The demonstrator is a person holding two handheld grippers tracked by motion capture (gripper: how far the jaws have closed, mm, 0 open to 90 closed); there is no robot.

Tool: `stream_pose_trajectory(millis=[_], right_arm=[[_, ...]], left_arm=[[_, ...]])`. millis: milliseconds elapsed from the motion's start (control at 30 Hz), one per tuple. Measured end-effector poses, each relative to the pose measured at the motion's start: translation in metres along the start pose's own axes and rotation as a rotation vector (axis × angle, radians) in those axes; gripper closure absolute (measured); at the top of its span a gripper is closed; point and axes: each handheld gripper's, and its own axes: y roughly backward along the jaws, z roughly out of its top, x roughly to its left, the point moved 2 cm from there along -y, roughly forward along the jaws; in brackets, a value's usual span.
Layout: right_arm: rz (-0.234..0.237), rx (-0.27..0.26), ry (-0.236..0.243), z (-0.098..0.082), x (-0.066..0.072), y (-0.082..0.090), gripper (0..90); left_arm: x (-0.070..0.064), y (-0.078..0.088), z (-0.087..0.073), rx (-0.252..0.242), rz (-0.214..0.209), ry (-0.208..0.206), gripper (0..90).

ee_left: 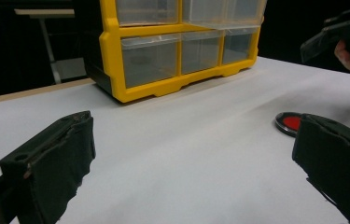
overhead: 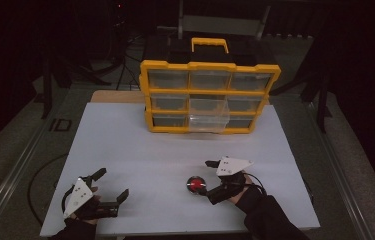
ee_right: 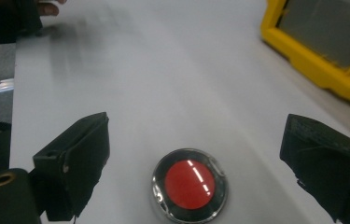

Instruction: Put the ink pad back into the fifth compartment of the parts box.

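Observation:
A small round red disc point(overhead: 195, 184) with a dark shiny rim lies flat on the white table point(overhead: 140, 150), right of centre near the front. My right gripper point(overhead: 207, 178) is open just to its right, one jaw on either side of it without touching. In the right gripper view the disc point(ee_right: 190, 185) lies low between the wide-apart jaws of that gripper point(ee_right: 198, 133). My left gripper point(overhead: 113, 182) is open at the front left, holding nothing. In the left gripper view this gripper point(ee_left: 196, 122) faces the disc point(ee_left: 289, 122), which is partly hidden by its right jaw.
A yellow drawer organiser point(overhead: 209, 95) with clear drawers and a handle stands at the back centre. One clear drawer point(overhead: 208, 116) in its middle column is pulled out. Dark floor and stands surround the table. The right gripper point(ee_left: 336, 32) shows farther off in the left gripper view.

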Motion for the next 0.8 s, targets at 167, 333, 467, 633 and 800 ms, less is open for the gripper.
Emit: stream_pose_trajectory(millis=[167,333,467,633,800], right_arm=[[0.025,0.025,-0.002,-0.006,0.000,-0.009,10.6],[0.033,0.048,-0.009,-0.011,-0.001,-0.015,10.5],[0.034,0.074,-0.003,-0.016,-0.003,-0.020,10.6],[0.041,0.099,-0.005,-0.021,-0.005,-0.025,11.8],[0.054,0.125,0.002,-0.025,-0.006,-0.031,13.4]], left_arm=[[0.000,0.000,0.000,0.000,-0.003,0.004,0.0],[0.000,0.000,0.000,0.000,-0.002,0.001,0.0],[0.000,0.000,0.000,0.001,-0.003,0.002,0.0],[0.000,0.000,0.000,0.001,-0.005,0.004,0.0],[0.001,0.000,-0.001,-0.003,-0.004,0.014,0.0]])
